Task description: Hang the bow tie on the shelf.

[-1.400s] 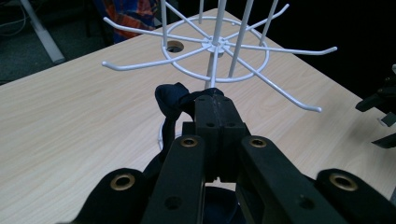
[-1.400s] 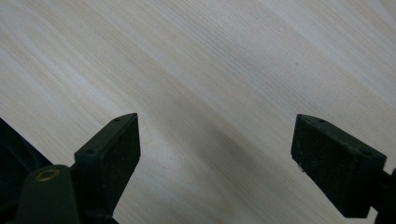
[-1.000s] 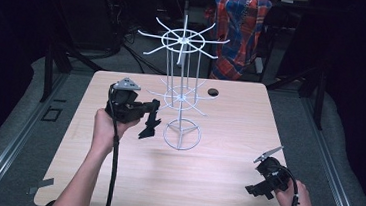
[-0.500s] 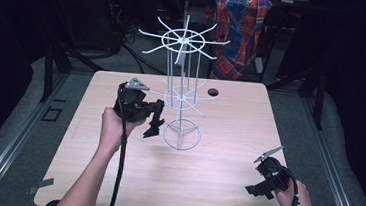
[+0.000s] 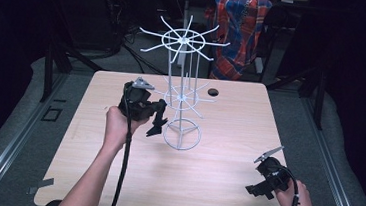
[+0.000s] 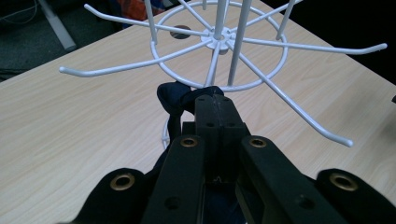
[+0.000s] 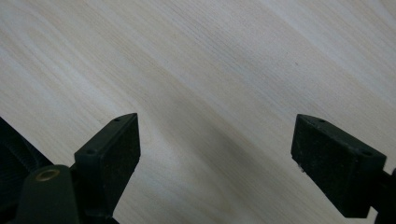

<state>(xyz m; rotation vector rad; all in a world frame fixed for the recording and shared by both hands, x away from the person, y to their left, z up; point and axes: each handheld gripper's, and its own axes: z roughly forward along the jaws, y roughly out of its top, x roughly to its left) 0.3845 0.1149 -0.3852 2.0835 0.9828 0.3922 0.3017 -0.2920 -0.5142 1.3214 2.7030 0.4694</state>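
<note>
Left fingers clenched on dark cloth loop, right at the white wire rack, not yet hung; right gripper spread wide, idle.

My left gripper is now further right across the table than a second ago, carried in by my left hand, and its tips sit just beside the white wire rack, close to the base ring. The dark cloth pinched in its jaws has come along, now beneath the rack's lower spokes.
</note>
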